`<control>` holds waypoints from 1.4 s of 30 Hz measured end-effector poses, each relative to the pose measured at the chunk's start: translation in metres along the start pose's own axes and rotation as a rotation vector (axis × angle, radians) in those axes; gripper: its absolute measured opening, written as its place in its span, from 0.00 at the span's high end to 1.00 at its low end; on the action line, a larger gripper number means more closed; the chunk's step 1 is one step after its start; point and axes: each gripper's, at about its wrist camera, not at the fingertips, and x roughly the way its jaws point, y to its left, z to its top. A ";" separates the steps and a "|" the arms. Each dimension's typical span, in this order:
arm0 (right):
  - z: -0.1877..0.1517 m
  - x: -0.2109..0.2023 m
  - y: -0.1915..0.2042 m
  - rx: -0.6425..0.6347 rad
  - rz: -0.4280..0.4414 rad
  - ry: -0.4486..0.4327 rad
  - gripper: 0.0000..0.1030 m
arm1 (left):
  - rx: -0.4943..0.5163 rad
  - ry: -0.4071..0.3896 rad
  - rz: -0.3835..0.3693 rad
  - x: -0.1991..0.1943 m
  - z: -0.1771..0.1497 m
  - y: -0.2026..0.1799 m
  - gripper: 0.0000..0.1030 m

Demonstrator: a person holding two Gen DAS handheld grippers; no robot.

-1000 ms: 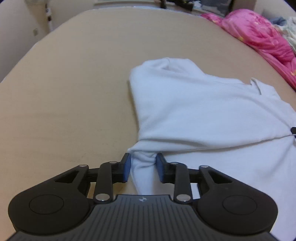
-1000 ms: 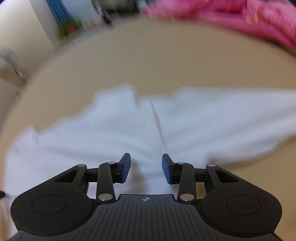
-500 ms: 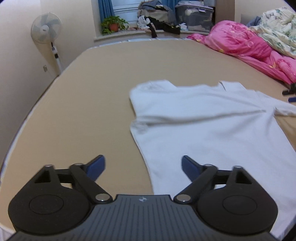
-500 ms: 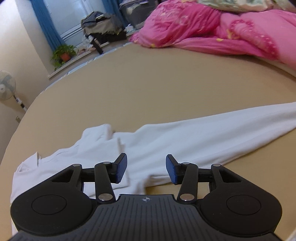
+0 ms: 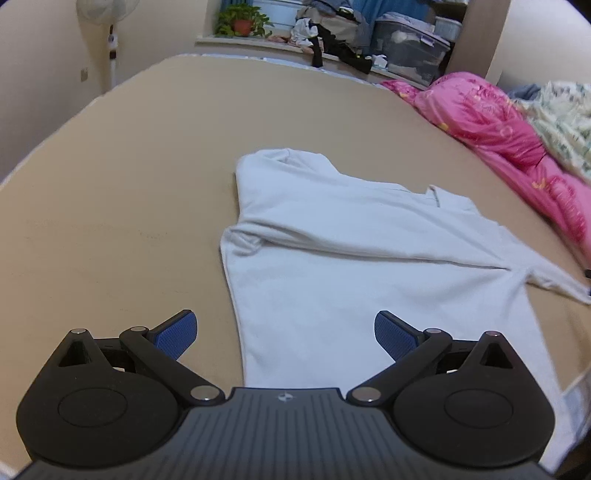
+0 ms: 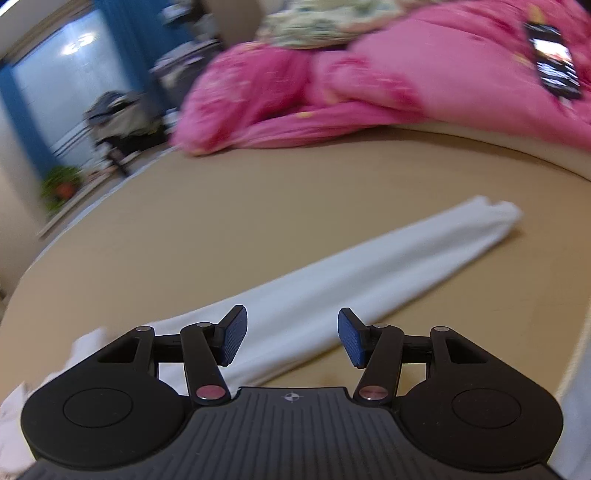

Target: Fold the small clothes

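No legible brand, label or writing in either view; only a small round crosshair emblem on each tool's ribbed housing. Left wrist view, left to right: standing fan (image 5: 107,22) against the cream wall; potted plant (image 5: 242,22) on the window ledge; heap of dark clothes (image 5: 332,33) beside a lidded storage bin (image 5: 413,51); pink quilt (image 5: 517,147) along the right side, with a pale floral blanket (image 5: 565,118) on top. Tan bed (image 5: 110,184) filling the middle ground, bearing a white long-sleeved shirt (image 5: 351,266) laid flat, left sleeve folded across the chest, neckline toward the far right. Left tongs (image 5: 284,334) spread wide, holding nothing, raised above the shirt's lower body, blue pads either side of the near hem edge. Right wrist view, blurred, left to right: blue curtain (image 6: 14,110) by a bright window; same plant (image 6: 61,184) and clothes heap; pink quilt (image 6: 369,85) with a dark rectangular object (image 6: 554,70) lying on it, its face unreadable. Shirt's right sleeve (image 6: 369,266) stretched diagonally over the tan bed, cuff at far right. Right tongs (image 6: 292,336) moderately parted, gripping nothing, poised above the sleeve near the shoulder end.
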 end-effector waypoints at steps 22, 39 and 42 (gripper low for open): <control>0.008 0.090 -0.131 0.390 -0.135 -0.149 0.97 | 0.040 -0.079 0.053 0.012 0.002 -0.001 0.29; -0.040 -0.056 0.220 -0.385 0.394 -0.441 0.97 | -0.045 -0.118 0.115 -0.003 0.008 0.025 0.33; -0.114 -0.080 0.309 -0.521 0.682 -0.229 0.94 | -0.045 -0.102 0.148 -0.005 0.010 0.032 0.40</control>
